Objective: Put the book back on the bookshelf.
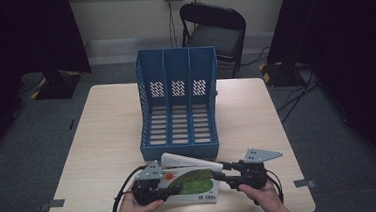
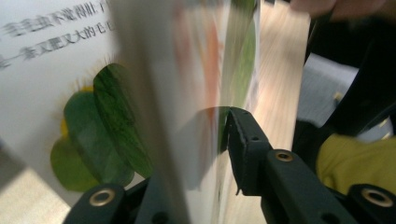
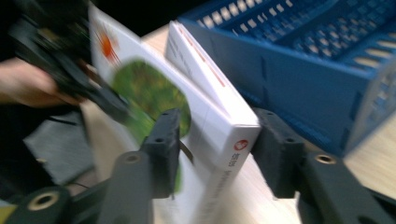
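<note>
We can read little: on the white picture-book page (image 2: 42, 56) with green leaf shapes, just left of the left gripper's jaws, stand lines of Chinese characters, blurred, with 又肥又大的毛 legible. Between the right gripper's jaws, the white book spine (image 3: 229, 163) bears a red round logo and print too blurred for us to read.

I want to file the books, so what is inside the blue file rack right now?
The blue file rack has three compartments, and all three show bare slotted floors. The books lie in front of it, outside. Its front wall hides the compartments' lowest front corners.
</note>
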Available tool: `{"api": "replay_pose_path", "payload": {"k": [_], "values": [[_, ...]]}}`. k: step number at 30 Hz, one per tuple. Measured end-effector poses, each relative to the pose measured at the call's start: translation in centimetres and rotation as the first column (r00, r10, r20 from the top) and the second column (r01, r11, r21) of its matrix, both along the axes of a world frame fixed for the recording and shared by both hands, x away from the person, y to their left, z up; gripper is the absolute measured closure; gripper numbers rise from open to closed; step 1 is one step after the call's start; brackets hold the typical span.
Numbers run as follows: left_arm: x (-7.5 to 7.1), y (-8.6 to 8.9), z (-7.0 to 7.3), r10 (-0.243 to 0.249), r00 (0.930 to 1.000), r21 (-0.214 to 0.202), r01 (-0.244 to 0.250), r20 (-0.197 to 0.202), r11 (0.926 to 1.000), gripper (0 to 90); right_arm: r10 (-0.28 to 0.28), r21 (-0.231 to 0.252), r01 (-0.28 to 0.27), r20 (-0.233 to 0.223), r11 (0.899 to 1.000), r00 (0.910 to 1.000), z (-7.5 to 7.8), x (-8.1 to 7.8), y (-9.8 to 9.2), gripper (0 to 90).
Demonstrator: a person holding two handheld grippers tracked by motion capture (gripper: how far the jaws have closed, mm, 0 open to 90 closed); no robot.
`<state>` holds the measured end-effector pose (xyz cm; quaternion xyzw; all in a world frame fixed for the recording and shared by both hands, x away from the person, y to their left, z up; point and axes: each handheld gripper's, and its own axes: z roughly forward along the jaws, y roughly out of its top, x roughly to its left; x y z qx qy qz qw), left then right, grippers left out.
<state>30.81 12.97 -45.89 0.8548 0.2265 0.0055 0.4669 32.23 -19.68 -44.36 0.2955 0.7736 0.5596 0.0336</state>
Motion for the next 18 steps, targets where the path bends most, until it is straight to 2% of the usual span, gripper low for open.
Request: {"api": "replay_pose_path", "payload": {"k": [3,5,8,12,13,16,18], "values": [[-0.3,-0.9,-0.5,-0.014,0.9998,0.058,0.013,0.014,0.9982,79.5,0.028,-0.035,-0.027,0.021,0.999,0.9994,0.5,-0.4,0.6,55.1],[-0.2,-0.8,-0.7,-0.014,0.9999,0.057,0.014,0.006,0.9983,78.6,0.05,-0.082,-0.048,0.03,0.995,0.9983,-0.1,-0.7,1.3,53.1],[-0.2,-0.8,-0.6,-0.018,0.9998,0.064,0.017,0.013,0.9978,78.9,0.071,-0.164,-0.066,0.026,0.984,0.9971,-1.0,-0.7,1.8,49.2],[-0.3,-0.6,-0.3,-0.011,0.9997,0.061,0.01,0.024,0.9981,77.3,0.08,-0.192,-0.07,0.044,0.979,0.9958,-1.4,-0.6,2.4,48.3],[-0.4,-0.3,-0.2,-0.003,0.9996,0.059,0.001,0.028,0.9982,76.4,0.093,-0.215,-0.078,0.058,0.974,0.994,-1.5,-0.6,2.7,49.2],[-0.3,0.6,0.3,0.026,0.999,0.033,-0.027,0.035,0.9991,75.3,0.097,-0.213,-0.082,0.059,0.974,0.9936,-1.5,-0.6,2.6,52.2],[-0.3,1.1,0.5,0.041,0.9985,0.03,-0.042,0.037,0.9987,73.7,0.11,-0.215,-0.096,0.057,0.972,0.9923,-1.4,-0.6,2.5,55.0]]}}
